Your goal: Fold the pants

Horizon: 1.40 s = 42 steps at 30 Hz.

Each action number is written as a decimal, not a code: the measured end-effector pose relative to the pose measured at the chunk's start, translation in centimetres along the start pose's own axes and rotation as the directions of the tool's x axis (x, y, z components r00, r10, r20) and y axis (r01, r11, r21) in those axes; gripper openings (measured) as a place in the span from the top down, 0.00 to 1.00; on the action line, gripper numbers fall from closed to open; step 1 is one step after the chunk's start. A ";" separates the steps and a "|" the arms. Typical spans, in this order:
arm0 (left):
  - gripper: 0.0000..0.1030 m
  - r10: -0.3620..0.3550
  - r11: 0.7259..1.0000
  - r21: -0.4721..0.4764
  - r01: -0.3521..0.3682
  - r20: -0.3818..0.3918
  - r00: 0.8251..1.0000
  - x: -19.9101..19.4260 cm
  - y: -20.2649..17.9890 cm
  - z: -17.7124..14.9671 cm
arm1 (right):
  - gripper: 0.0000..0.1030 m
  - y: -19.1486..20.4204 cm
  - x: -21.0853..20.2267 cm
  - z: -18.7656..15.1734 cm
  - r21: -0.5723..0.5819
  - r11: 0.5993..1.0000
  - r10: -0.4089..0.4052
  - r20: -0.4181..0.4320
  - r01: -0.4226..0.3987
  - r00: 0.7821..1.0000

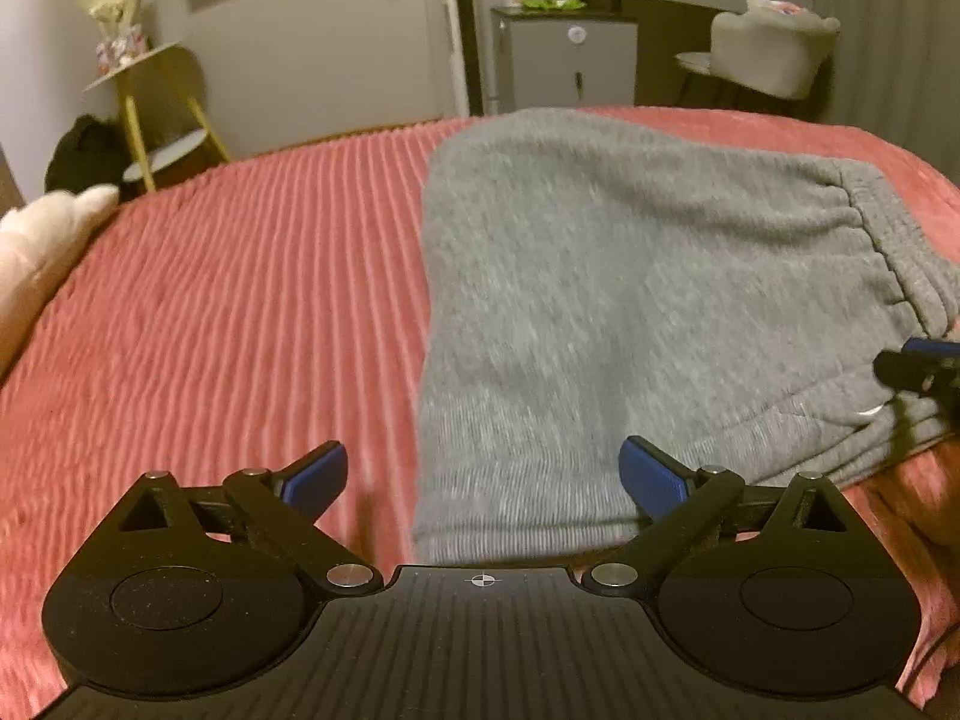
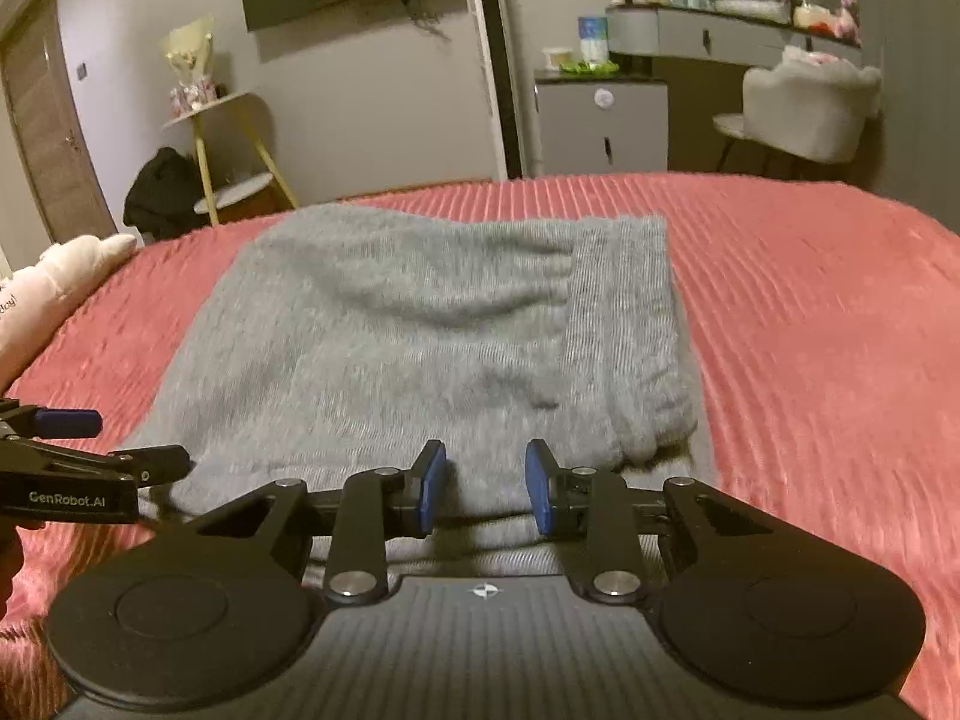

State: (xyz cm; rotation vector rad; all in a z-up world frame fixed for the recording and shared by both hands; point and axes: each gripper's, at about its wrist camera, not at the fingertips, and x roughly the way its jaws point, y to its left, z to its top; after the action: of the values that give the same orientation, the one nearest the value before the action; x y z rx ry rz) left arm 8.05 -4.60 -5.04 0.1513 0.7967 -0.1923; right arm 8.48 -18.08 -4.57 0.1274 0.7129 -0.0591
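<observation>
Grey sweatpants (image 1: 630, 300) (image 2: 420, 330) lie folded on a pink ribbed bedspread (image 1: 210, 300) (image 2: 810, 330), with the elastic waistband (image 1: 882, 240) on the right side. My left gripper (image 1: 483, 474) is open wide, low over the near left corner of the pants; one blue pad is over the bedspread, the other over the cloth. My right gripper (image 2: 485, 489) hovers at the near edge of the pants. Its blue pads stand a narrow gap apart, and grey cloth shows behind that gap, not pinched. Each gripper shows at the edge of the other's view: the right gripper (image 1: 918, 360) and the left gripper (image 2: 120, 441).
A white plush cushion (image 1: 36, 252) (image 2: 54, 288) lies at the bed's left edge. Beyond the bed stand a yellow-legged side table (image 2: 228, 138), a grey cabinet (image 2: 600, 120) and a pale chair (image 2: 810, 108). A hand shows at the lower left (image 2: 9, 564).
</observation>
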 end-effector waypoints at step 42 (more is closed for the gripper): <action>0.17 -0.652 0.556 -0.517 0.651 0.215 0.727 -1.1 5.1 -3.1 | 0.51 -5.4 -0.3 -3.4 0.640 0.517 0.579 0.227 -0.568 0.783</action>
State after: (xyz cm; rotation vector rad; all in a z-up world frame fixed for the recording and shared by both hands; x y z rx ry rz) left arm 6.32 1.08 -6.04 -0.7436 0.8525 -0.6596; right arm 5.51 -22.93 -7.48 1.0950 0.6001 0.3346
